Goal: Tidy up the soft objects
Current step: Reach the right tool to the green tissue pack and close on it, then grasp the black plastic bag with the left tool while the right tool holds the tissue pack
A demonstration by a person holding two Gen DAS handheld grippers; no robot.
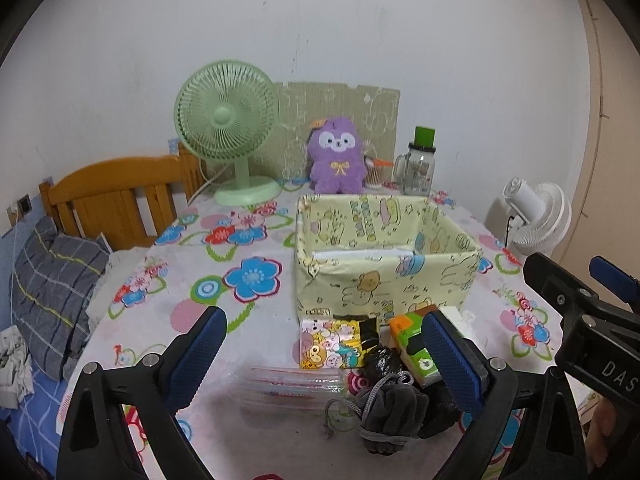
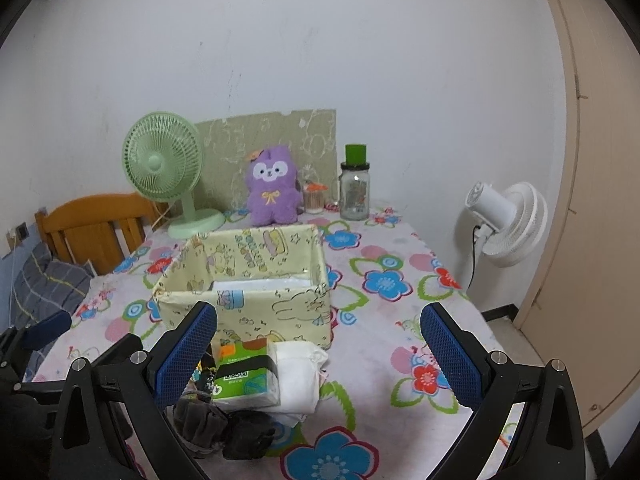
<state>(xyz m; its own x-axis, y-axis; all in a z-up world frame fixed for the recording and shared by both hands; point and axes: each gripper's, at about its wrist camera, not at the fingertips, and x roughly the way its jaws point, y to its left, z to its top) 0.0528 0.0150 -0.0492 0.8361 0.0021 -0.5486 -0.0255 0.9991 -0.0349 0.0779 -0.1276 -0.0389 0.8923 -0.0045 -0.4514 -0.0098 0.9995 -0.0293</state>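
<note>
Left claw: jaws spread wide, nothing held, hovering above the desk near its front edge. Right claw: also wide open and empty, just to the right of the left one.

Between and below the claws sits the pile of soft objects, all still on the desk, none in the box:
- grey drawstring pouch, nearest the left claw, cord trailing off to the left
- black sock-like bundle touching it
- cartoon-print tissue pack
- green tissue pack resting against a white folded cloth
- flat clear zip bags lying to the left of the pile

Yellow fabric box stands just behind the pile, open top, looks empty apart from a pale liner at the bottom.

Risks, my read:
- Items touch and overlap, so a grab on one likely drags a neighbour along.
- The pouch's loose cord could snag on a pad, or on the box rim during the drop.
- Zip bags are flat and slick, hard to get a finger under; expect sliding.
- Box walls look soft, so a low approach could push it back toward the purple plush and glass jar.
- The two claws are close together; reaching for the same spot risks a collision.
</note>
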